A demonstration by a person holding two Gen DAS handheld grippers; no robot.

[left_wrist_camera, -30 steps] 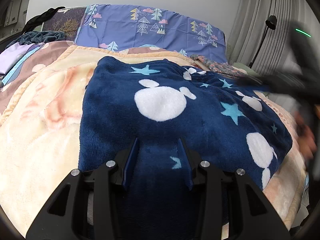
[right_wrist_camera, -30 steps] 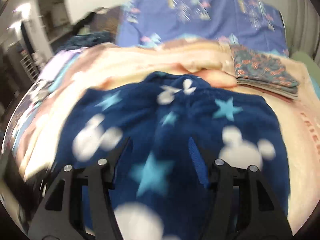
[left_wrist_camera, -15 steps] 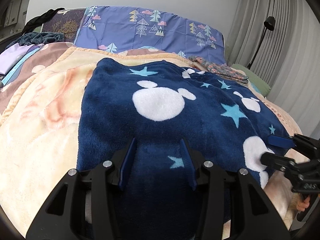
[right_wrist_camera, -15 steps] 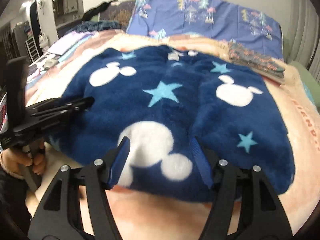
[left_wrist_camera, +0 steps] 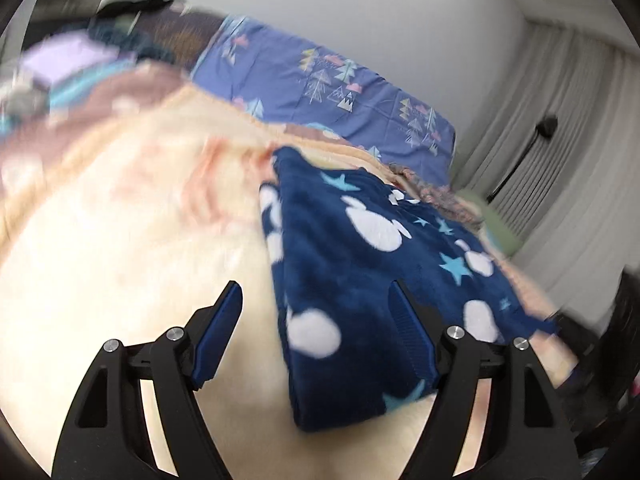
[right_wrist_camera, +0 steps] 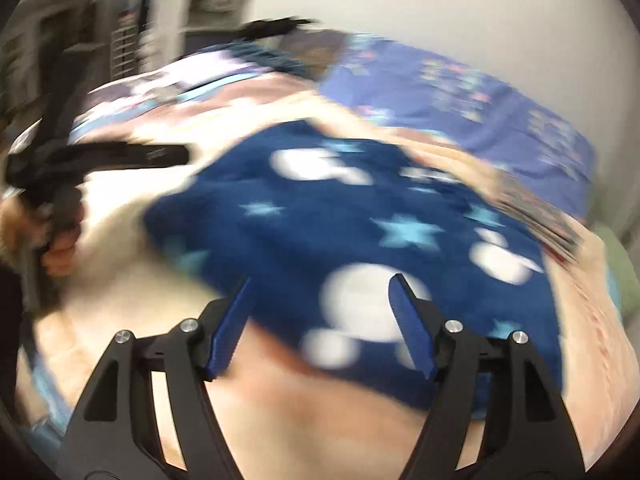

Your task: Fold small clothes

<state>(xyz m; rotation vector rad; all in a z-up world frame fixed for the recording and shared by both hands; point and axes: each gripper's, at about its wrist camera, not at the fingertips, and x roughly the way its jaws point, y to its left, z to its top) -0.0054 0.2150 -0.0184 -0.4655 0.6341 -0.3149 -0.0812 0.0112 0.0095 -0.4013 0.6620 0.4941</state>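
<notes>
Left gripper point(left_wrist_camera: 316, 300): jaws spread wide, having just been opening; nothing gripped. The near left corner of the garment lies in the gap below the pads, with no pad pressing on it. Left pad over bare blanket, right pad over navy fleece.

Right gripper point(right_wrist_camera: 320, 300): jaws wide, also just been opening; nothing gripped. The garment's near edge runs between the blue pads point(right_wrist_camera: 230, 330), untouched as far as the blur allows.

Navy fleece garment point(left_wrist_camera: 360, 280): star and mouse-head print, lying flat, towards the right side of the bed. Left edge straight and doubled over; near edge close to the foot of the bed.

Cream blanket point(left_wrist_camera: 120, 260): carries the garment. A wide bare stretch to the garment's left, a narrower strip at the near edge.

Folded patterned cloth point(left_wrist_camera: 440, 196): at the garment's far right corner, just beside it.

Purple tree-print bedding point(left_wrist_camera: 320, 88): along the head edge, apart from the garment.

Person's hand point(right_wrist_camera: 60, 248): on the left gripper's handle, at the bed's left side in the right wrist view.

Curtains point(left_wrist_camera: 560, 140): beyond the right edge of the bed.
</notes>
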